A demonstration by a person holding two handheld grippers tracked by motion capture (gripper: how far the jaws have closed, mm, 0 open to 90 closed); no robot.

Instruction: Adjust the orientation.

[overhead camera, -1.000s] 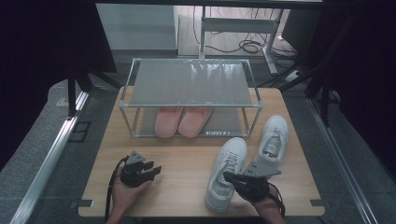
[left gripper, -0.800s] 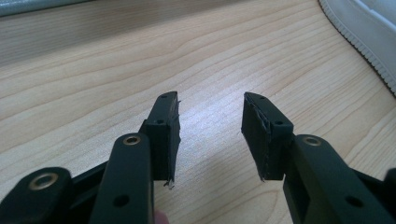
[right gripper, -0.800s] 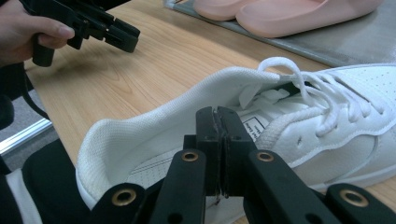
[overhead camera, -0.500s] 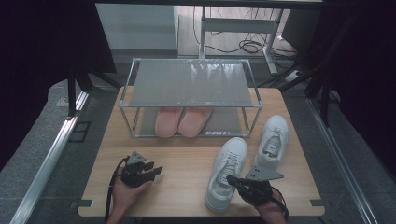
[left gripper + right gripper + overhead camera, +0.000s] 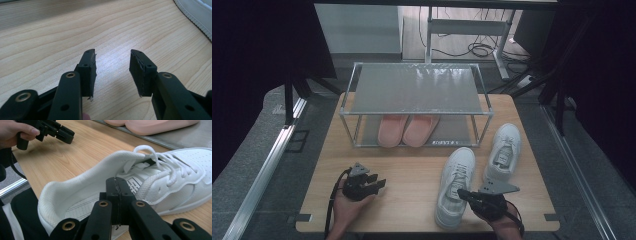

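Across the wooden table, toward its far edge: a metal shoe rack, with pink slippers on the lower shelf.

In front of the rack and off its right corner: two white sneakers. The far sneaker just beside the rack's right leg, the near sneaker further out from the rack. Long axis of the near sneaker running toe toward the rack, heel away from it.

At that heel end, farthest from the rack: right gripper, jaws clenched together with nothing seen between them, tips poised over the heel opening.

Out from the rack's left half, well apart from both sneakers: left gripper, jaws released and empty over bare wood.

Likely next: grasping the heel collar, with the right hand by far the nearer.
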